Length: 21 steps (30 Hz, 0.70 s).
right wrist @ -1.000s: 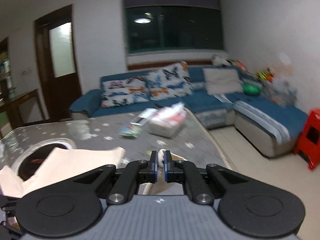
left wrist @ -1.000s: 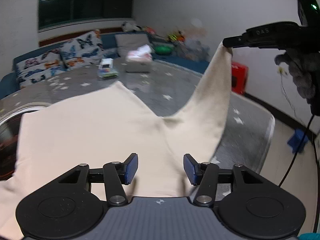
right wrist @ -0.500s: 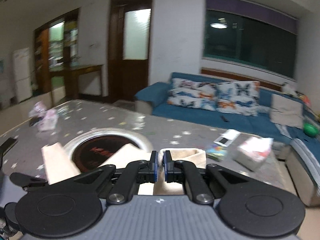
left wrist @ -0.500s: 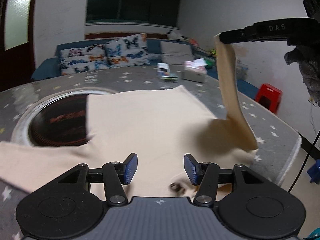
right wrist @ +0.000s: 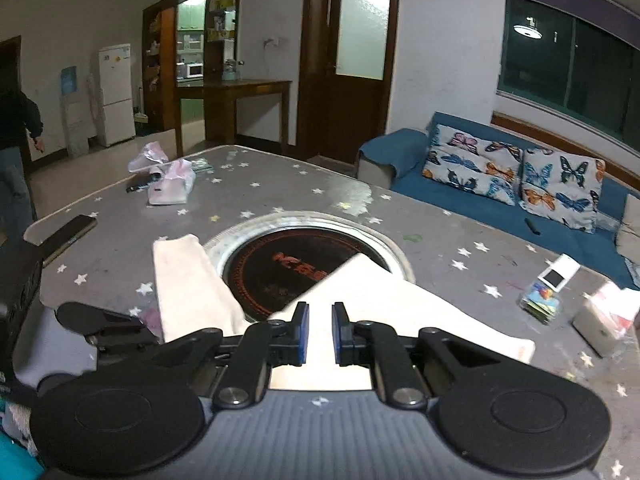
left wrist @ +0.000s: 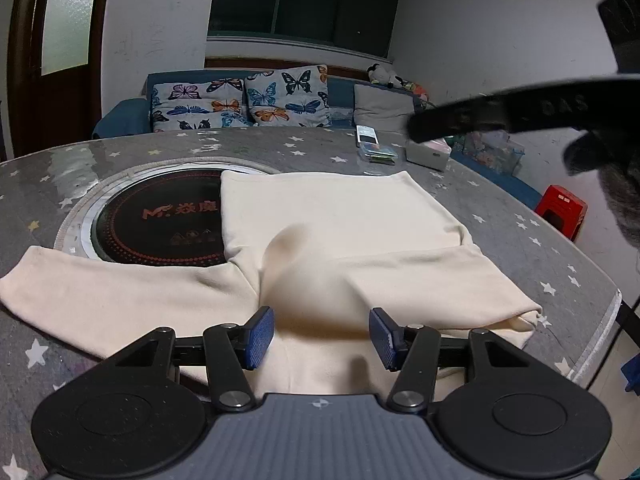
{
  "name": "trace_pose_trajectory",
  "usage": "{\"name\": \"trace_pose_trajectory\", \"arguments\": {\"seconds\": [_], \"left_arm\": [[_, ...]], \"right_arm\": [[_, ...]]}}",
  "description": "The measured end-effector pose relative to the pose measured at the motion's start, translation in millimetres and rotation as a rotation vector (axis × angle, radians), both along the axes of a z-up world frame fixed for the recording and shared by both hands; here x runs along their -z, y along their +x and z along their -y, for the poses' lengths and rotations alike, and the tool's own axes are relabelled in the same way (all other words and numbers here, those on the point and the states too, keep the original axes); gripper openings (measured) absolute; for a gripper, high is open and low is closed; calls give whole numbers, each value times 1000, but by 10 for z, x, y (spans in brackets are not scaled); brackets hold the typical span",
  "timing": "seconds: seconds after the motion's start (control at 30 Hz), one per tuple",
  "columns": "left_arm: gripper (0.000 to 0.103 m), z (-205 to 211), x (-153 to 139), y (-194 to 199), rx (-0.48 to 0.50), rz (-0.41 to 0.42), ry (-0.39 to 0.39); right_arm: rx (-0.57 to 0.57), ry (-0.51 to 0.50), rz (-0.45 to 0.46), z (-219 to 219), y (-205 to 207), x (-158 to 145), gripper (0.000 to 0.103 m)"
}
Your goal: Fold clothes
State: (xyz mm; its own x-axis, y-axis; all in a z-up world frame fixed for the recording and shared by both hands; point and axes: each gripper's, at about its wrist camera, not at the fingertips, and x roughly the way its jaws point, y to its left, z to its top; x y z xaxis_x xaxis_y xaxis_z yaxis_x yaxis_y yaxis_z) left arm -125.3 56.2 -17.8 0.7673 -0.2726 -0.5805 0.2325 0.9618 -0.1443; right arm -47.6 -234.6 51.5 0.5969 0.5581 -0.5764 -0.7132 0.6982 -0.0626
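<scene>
Left tongs (left wrist: 321,334): released, blue pads spread wide, nothing between them; they hang low over the near middle of the garment.

Right tongs (right wrist: 320,334): pads a narrow gap apart, nothing gripped that I can see; they hang above the cloth.

Cream top (left wrist: 332,236): flat on the table (left wrist: 120,152), body partly over the dark round hob (left wrist: 160,220); right sleeve (left wrist: 436,284) laid across the chest, left sleeve (left wrist: 100,292) stretched out sideways.

Step, as I judge it: one sleeve folded in. Next I need the left sleeve's cuff pinched and carried across.

Edges: right table edge (left wrist: 612,312) near the fold.

Room: tissue box (left wrist: 428,152) and phone (right wrist: 68,232) well apart from the cloth.
</scene>
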Motion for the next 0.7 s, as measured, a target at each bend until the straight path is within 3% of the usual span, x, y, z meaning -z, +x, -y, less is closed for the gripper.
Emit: {"name": "trace_pose_trajectory", "arguments": {"seconds": [0.17,0.37,0.5,0.57,0.7], "left_arm": [[56,25,-27,43,-7,11,5],[54,71,10,186,-28,9,10],[49,136,34,238,-13,3,16],[40,166,59,254,-5,-6,28],[39,170,114,279,-5,-36,45]], "right_arm": [[62,-84,-18,351,13,83,11],[95,-184,-94,724,-47,393,12],[119,-179,-162,874,-58,617,13],[129,-170,-190,918,-54,719,13],[142,-182,-229,980,-38,894,13]]}}
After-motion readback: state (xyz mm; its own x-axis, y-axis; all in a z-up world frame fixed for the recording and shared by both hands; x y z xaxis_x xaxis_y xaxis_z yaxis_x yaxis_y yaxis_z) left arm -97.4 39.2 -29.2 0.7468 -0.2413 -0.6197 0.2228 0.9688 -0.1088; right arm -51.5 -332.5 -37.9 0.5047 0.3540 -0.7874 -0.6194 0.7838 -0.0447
